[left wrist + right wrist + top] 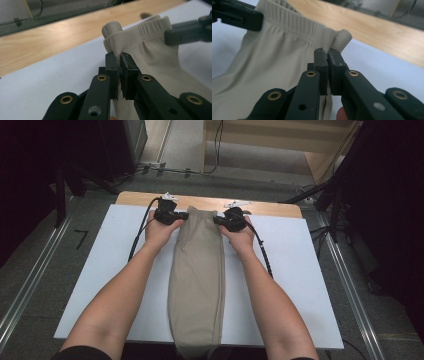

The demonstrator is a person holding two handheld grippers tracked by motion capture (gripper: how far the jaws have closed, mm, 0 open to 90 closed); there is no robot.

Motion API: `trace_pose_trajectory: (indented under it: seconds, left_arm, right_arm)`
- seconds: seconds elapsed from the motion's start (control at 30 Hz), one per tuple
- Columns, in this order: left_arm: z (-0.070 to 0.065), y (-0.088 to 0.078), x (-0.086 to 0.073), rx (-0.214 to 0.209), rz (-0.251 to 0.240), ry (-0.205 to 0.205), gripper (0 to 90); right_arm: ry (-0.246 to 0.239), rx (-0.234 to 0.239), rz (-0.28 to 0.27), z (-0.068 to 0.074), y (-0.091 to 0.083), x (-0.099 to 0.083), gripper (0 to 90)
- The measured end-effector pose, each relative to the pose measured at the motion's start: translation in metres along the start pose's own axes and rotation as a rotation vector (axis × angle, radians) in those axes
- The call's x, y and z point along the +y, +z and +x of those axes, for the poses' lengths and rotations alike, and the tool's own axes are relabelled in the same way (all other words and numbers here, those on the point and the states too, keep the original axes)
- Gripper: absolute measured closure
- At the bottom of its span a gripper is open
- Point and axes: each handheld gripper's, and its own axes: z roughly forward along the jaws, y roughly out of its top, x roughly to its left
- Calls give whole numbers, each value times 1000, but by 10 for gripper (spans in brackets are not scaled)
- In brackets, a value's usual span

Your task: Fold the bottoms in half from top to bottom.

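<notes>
A folded beige garment [197,270] with an elastic waistband lies lengthwise down the middle of the white board [100,270], its waistband at the far end. My left gripper [176,219] is shut on the waistband's left corner; in the left gripper view its jaws pinch the beige cloth [117,37] at the gripper [119,61]. My right gripper [220,221] is shut on the waistband's right corner, and in the right gripper view the gripper [327,56] clamps the ribbed edge of the cloth [287,50]. Each gripper view also has the other gripper's jaw on the far corner.
The white board rests on a wooden table [280,209] whose edge shows beyond the garment. Cables [265,252] trail from both grippers over the board. Dark stands and floor rails [30,280] surround the table.
</notes>
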Motion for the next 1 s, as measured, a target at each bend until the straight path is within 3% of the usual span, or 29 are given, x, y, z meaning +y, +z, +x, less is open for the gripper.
trace_pose_trajectory:
  seconds: [0.1,0.2,0.33,0.5,0.67,0.83,1.0]
  left_arm:
    - [-10,-19,-5,-23,-78,13,862]
    - [-22,-35,-16,-24,-105,48,862]
    - [-33,-59,-30,-45,-147,46,862]
    - [-58,-93,-44,-69,-206,86,863]
    - [-80,-116,-68,-96,-218,116,863]
    - [-98,-136,-96,-133,-216,136,863]
    - [-117,-153,-126,-177,-226,123,863]
  right_arm:
    - [-8,28,-50,8,-21,-4,854]
    - [-50,40,-94,20,-44,-8,855]
    - [-85,63,-140,41,-76,-17,854]
    - [-140,83,-188,67,-110,-34,855]
    - [-147,108,-220,86,-138,-56,855]
    - [-193,124,-226,107,-158,-85,856]
    - [-199,142,-223,123,-171,-114,856]
